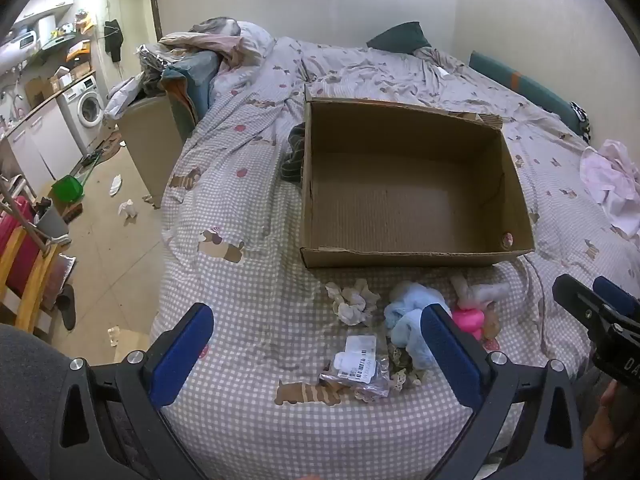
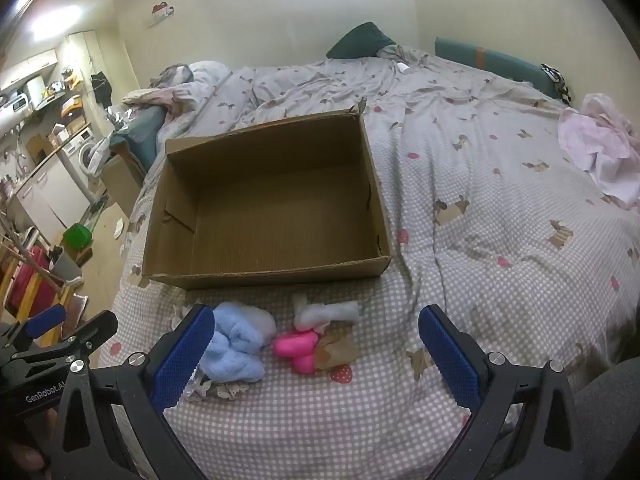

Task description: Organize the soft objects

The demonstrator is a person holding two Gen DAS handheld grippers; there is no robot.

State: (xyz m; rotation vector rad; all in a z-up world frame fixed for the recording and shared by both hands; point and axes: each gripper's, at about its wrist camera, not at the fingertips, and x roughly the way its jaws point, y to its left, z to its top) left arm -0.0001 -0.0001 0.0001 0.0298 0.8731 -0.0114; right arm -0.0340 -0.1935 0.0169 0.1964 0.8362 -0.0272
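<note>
An empty cardboard box (image 1: pixel 404 184) (image 2: pixel 264 208) sits on the checked bed cover. In front of it lies a cluster of small soft things: a light blue fluffy cloth (image 1: pixel 416 312) (image 2: pixel 236 340), a cream crumpled cloth (image 1: pixel 352 302), a white roll (image 2: pixel 328 314), a pink toy (image 2: pixel 298 350) (image 1: pixel 466 318), a brown scrap (image 2: pixel 338 350) and a labelled plastic packet (image 1: pixel 358 368). My left gripper (image 1: pixel 316 354) hovers open over the packet. My right gripper (image 2: pixel 316 354) hovers open above the pink toy. Neither holds anything.
The bed (image 1: pixel 248 280) drops off at its left edge to a littered floor (image 1: pixel 116 216) with a green container (image 1: pixel 68 190) and a washing machine (image 1: pixel 88 106). A pink-white garment (image 2: pixel 600 152) lies at the right; pillows (image 2: pixel 360 40) at the head.
</note>
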